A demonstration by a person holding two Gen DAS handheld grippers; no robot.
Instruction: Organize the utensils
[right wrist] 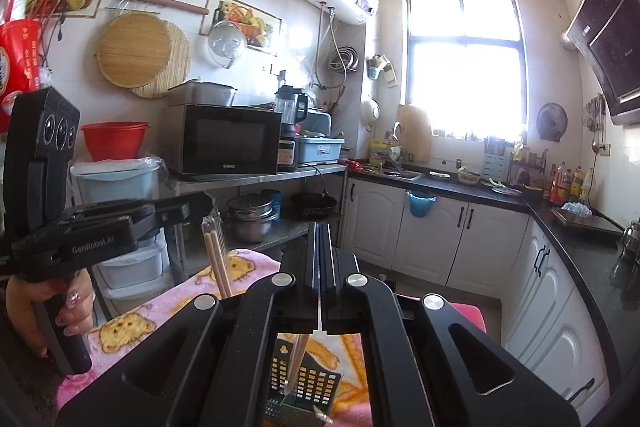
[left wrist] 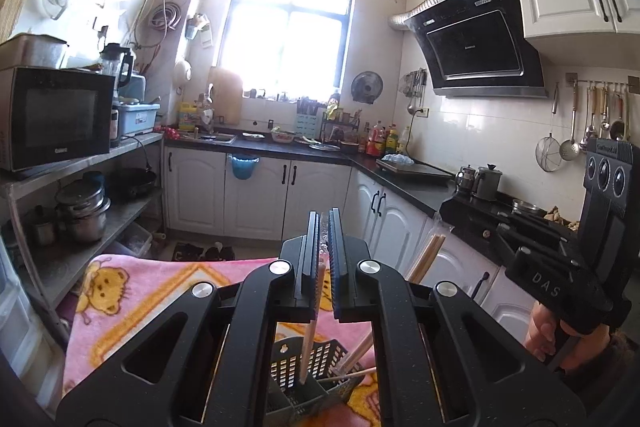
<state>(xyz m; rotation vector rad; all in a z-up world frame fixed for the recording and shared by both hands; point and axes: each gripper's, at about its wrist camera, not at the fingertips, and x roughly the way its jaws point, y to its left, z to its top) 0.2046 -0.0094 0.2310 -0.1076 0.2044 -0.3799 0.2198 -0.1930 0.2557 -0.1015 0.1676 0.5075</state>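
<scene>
My left gripper (left wrist: 324,223) is shut on a wrapped chopstick (left wrist: 310,343) that hangs down into a dark perforated utensil basket (left wrist: 320,367) on the pink blanket (left wrist: 132,303). More chopsticks (left wrist: 356,355) lean in the basket's right compartment. My right gripper (right wrist: 321,233) is shut on a clear-wrapped chopstick (right wrist: 296,359) whose lower end reaches the basket (right wrist: 308,383). Each gripper shows in the other's view: the right one (left wrist: 532,239) holds wrapped chopsticks (left wrist: 426,259), and the left one (right wrist: 188,207) holds wrapped chopsticks (right wrist: 218,263).
The blanket covers a table with a steel shelf rack (left wrist: 80,163) holding a microwave (left wrist: 56,115) and pots to the left. A dark countertop (left wrist: 404,179) with white cabinets, stove and kettles runs along the right and back wall.
</scene>
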